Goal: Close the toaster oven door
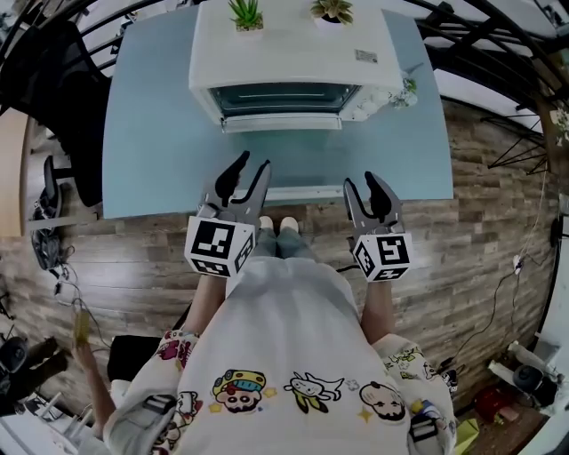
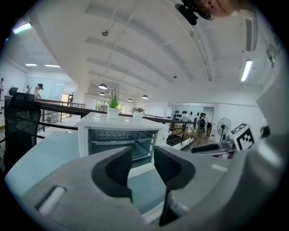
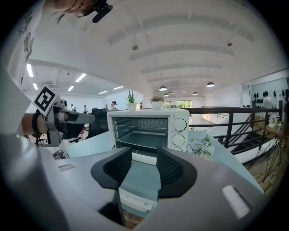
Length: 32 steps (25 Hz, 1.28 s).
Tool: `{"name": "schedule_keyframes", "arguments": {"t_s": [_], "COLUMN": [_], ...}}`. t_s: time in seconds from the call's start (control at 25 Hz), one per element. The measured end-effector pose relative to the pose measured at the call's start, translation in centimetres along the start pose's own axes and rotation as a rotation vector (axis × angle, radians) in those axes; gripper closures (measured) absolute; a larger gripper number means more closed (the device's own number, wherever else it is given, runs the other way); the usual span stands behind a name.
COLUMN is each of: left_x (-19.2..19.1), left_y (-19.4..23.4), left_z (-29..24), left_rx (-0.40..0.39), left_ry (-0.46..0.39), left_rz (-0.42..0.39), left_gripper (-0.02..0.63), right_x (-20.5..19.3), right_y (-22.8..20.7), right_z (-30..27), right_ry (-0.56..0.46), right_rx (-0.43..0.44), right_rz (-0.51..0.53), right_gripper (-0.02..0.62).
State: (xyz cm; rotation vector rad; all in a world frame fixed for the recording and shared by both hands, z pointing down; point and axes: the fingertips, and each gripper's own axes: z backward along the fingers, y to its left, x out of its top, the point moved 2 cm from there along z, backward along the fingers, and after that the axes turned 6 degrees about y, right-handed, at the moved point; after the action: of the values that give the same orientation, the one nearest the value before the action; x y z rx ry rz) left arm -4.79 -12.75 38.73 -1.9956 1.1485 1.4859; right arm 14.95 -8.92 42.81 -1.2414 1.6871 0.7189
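A white toaster oven point(image 1: 293, 62) stands at the far middle of a light blue table point(image 1: 151, 133). Its glass door point(image 1: 281, 123) hangs open, folded down toward me, and the racks inside show. My left gripper point(image 1: 253, 169) hovers over the table's near edge, open, with nothing between its pads. My right gripper point(image 1: 361, 182) is beside it to the right, also open and empty. Both point at the oven and are well short of it. In the left gripper view the oven point(image 2: 122, 140) lies beyond the left gripper point(image 2: 142, 160). In the right gripper view the oven point(image 3: 149, 131) sits ahead of the right gripper point(image 3: 144, 164).
Two small potted plants point(image 1: 246, 13) point(image 1: 332, 11) stand on top of the oven. A small bunch of flowers point(image 1: 404, 89) lies on the table to the oven's right. A black chair point(image 1: 53, 80) is left of the table. A dark railing runs behind it.
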Motion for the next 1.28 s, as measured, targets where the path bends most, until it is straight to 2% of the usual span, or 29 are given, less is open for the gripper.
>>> {"name": "schedule_keyframes", "arguments": {"t_s": [0.68, 1.28], "left_x": [-2.8, -5.4], "left_y": [-2.9, -4.5], "left_z": [-3.5, -5.1], "left_rx": [-0.141, -0.167], "left_ry": [0.069, 0.108], "left_rz": [0.003, 0.020], "left_gripper": [0.462, 0.462], "right_x": [-8.7, -16.3], "right_y": [-0.1, 0.4], "right_z": [-0.8, -2.9], "right_ry": [0.180, 0.290], "right_rx": [-0.025, 0.016], "right_rz": [-0.095, -0.202], "right_gripper": [0.423, 0.425]}}
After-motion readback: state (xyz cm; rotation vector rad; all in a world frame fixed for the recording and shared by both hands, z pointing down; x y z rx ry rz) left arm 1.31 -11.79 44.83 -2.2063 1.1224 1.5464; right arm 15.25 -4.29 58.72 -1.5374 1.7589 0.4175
